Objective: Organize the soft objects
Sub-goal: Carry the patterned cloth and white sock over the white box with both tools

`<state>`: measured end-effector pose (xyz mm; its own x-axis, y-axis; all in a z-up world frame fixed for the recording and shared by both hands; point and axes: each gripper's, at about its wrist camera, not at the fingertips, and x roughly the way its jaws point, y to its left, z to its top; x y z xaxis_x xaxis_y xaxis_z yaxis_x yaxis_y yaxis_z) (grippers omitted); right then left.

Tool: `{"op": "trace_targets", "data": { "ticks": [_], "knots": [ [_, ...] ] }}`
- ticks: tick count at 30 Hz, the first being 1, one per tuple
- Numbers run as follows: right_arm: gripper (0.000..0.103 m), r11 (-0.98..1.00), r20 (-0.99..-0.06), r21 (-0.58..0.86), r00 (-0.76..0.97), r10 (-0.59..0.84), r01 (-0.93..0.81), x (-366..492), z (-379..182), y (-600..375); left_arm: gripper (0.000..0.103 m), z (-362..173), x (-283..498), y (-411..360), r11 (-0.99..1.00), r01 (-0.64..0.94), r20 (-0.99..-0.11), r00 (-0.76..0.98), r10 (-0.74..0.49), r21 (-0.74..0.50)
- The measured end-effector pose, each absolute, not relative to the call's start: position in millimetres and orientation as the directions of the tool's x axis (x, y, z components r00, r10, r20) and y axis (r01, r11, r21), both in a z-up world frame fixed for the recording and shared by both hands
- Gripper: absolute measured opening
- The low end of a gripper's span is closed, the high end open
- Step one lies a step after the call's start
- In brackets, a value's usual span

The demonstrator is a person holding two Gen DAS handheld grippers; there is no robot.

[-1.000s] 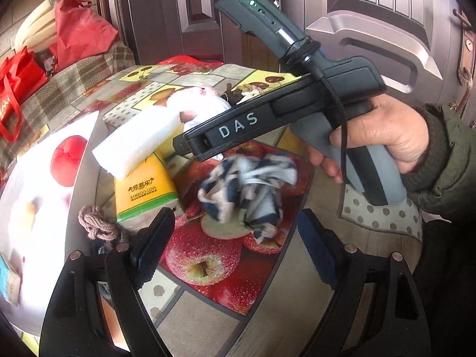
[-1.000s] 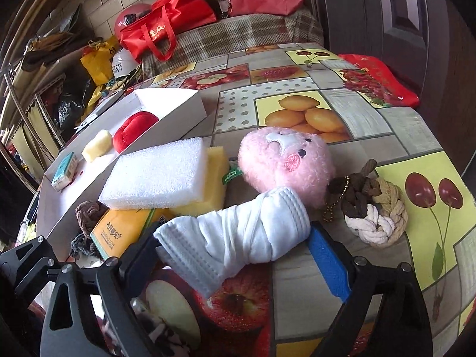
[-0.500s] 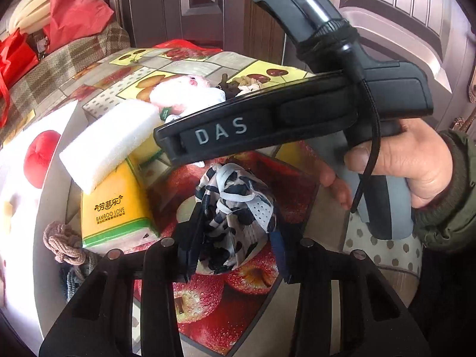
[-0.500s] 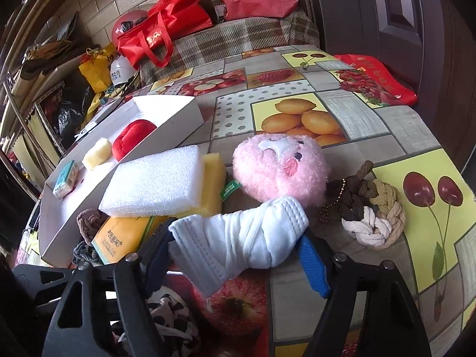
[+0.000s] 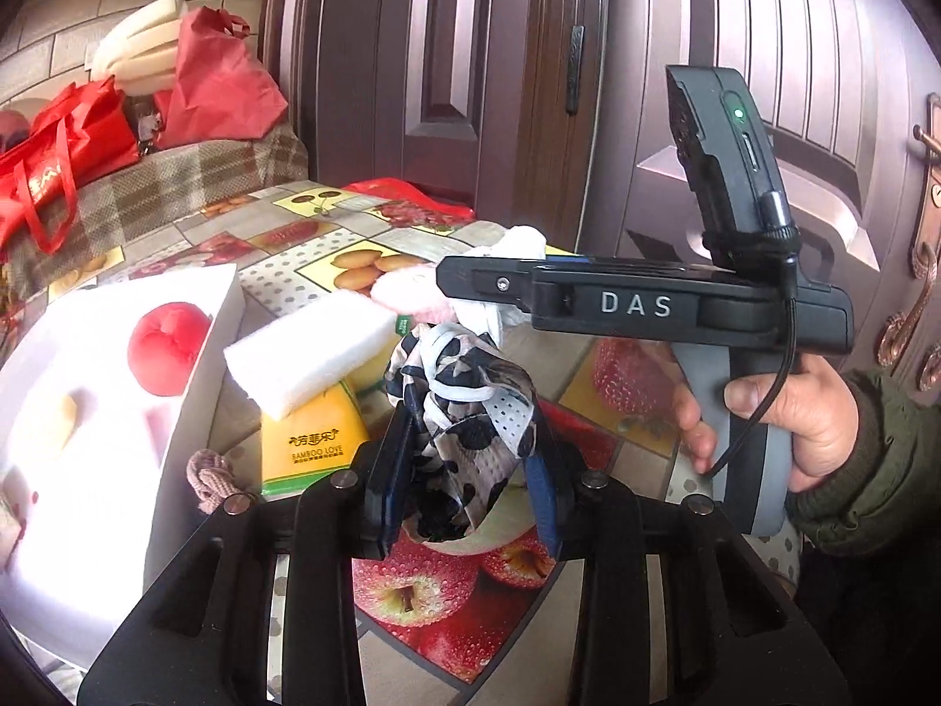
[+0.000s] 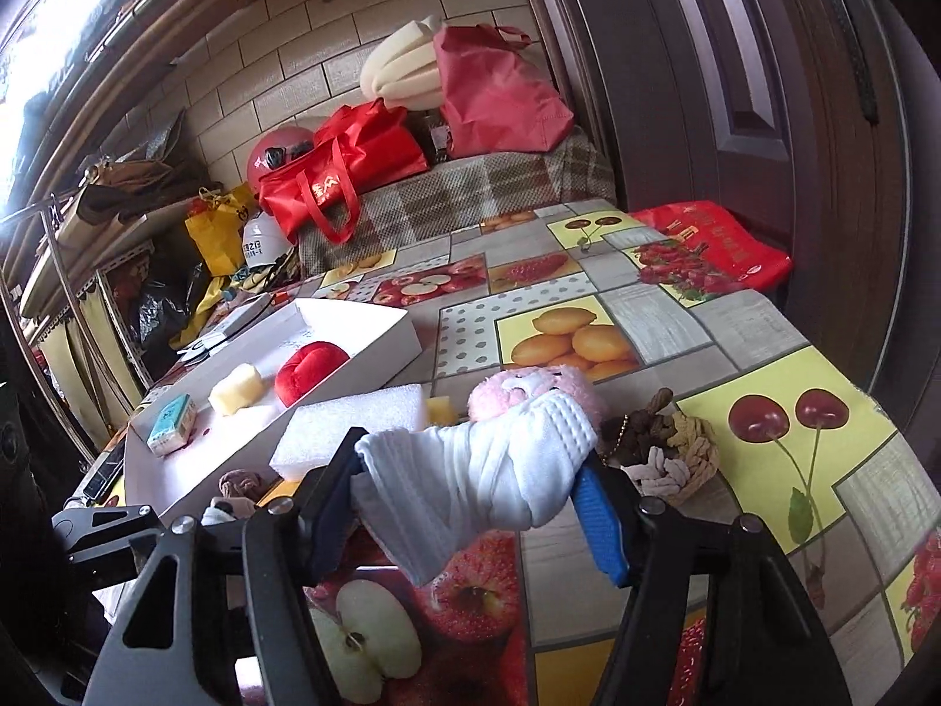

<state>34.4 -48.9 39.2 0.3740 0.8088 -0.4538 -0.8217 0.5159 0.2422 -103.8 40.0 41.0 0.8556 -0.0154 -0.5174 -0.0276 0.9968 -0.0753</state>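
My left gripper (image 5: 467, 447) is shut on a black-and-white patterned cloth bundle (image 5: 464, 400) and holds it just above the fruit-print tablecloth (image 5: 617, 429). The jaws of my right gripper (image 6: 470, 488) are closing with a rolled white sock (image 6: 488, 470) between them; both pads press on it and it hangs off the table. In the left wrist view a hand (image 5: 817, 412) holds the right gripper's handle beside my cloth. A white box (image 6: 376, 347) to the left holds a red plush apple (image 6: 309, 368), a pale yellow block (image 6: 235, 394) and a small carton (image 6: 170, 432).
A white foam block (image 6: 353, 429) lies on a yellow tissue pack (image 5: 312, 441) by the box. A pink plush toy (image 6: 529, 394) and a braided rope piece (image 6: 670, 447) sit behind the sock. A brown knot (image 5: 206, 468) lies near the box. Red bags (image 6: 341, 176) and a door stand behind.
The left jaws closed on the patterned cloth and lifted it. The right jaws narrowed onto the white sock and raised it off the table. Both views tilted upward.
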Motion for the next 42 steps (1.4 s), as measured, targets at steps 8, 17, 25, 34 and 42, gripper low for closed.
{"op": "trace_targets", "data": {
  "ticks": [8,17,25,34,42],
  "knots": [
    [0.066,0.515,-0.373,0.233,0.414,0.831,-0.825,19.6,47.3,-59.6,0.034,48.8,-119.8,53.8,0.990,-0.128,-0.441,0.893,0.093,-0.050],
    [0.066,0.488,-0.334,0.172,0.415,0.846,-0.856,-7.3,52.4,-48.6,0.034,50.2,-146.1,86.9,0.972,-0.235,-0.402,0.890,0.215,-0.001],
    [0.066,0.458,-0.334,0.135,0.395,0.856,-0.879,-20.1,51.2,-36.0,0.034,50.5,-162.6,124.6,0.938,-0.343,-0.396,0.868,0.301,-0.039],
    [0.066,0.418,-0.342,0.085,0.368,0.865,-0.904,-34.0,50.3,-21.3,0.034,47.2,-185.3,174.2,0.874,-0.484,-0.402,0.808,0.430,-0.036],
    [0.066,0.377,-0.368,0.085,0.322,0.872,-0.922,-39.9,45.3,-2.7,0.035,43.4,-204.6,216.3,0.814,-0.567,-0.412,0.777,0.476,-0.128]
  ]
}}
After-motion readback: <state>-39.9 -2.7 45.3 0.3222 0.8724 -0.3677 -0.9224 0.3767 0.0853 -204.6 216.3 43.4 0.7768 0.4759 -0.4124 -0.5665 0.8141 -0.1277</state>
